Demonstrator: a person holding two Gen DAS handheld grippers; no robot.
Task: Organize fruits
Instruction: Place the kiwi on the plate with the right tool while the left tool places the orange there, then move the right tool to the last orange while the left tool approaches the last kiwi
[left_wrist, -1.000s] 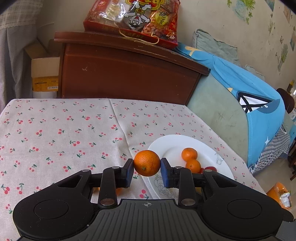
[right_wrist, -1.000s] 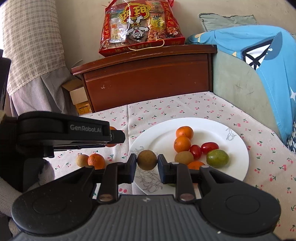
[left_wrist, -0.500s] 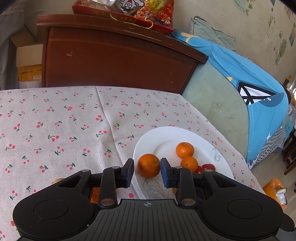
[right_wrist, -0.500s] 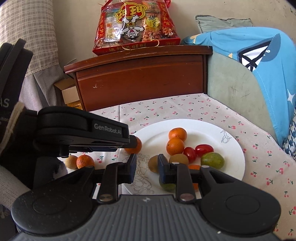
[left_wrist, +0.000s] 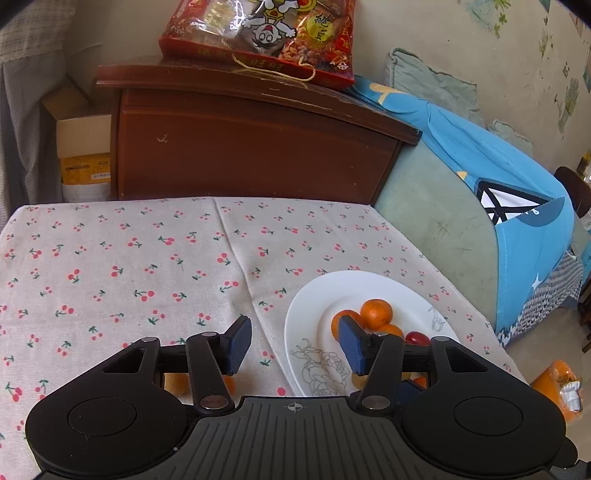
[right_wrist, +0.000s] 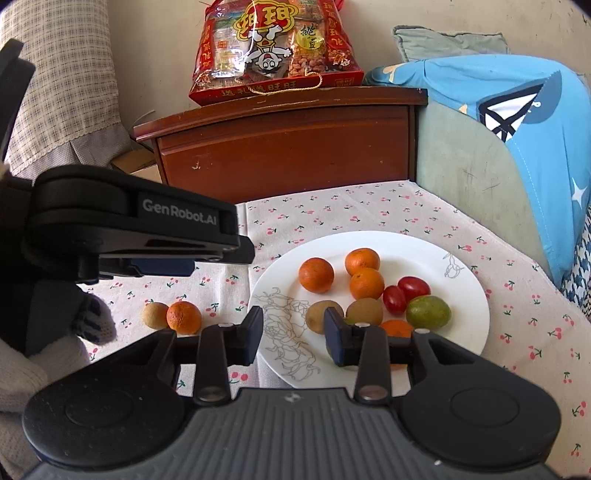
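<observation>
Since a second ago both claws have let go: the orange (right_wrist: 316, 274) that the left gripper (left_wrist: 291, 345) carried and the brown fruit (right_wrist: 322, 316) from the right gripper (right_wrist: 293, 334) now lie on the white plate (right_wrist: 458, 254). Both sets of jaws are opening, partway apart, with nothing between the pads.

On the plate, the orange sits at about ten o'clock, the brown fruit at about eight. That drop-off step looks finished. Two pieces remain on the cherry-print tablecloth (right_wrist: 369, 206), at nine o'clock from the plate: a small orange (right_wrist: 184, 317) touching a brown fruit (right_wrist: 156, 314).

The next move probably calls for swinging a claw over those two, widening the jaws and closing on one without nudging its neighbour away.
</observation>
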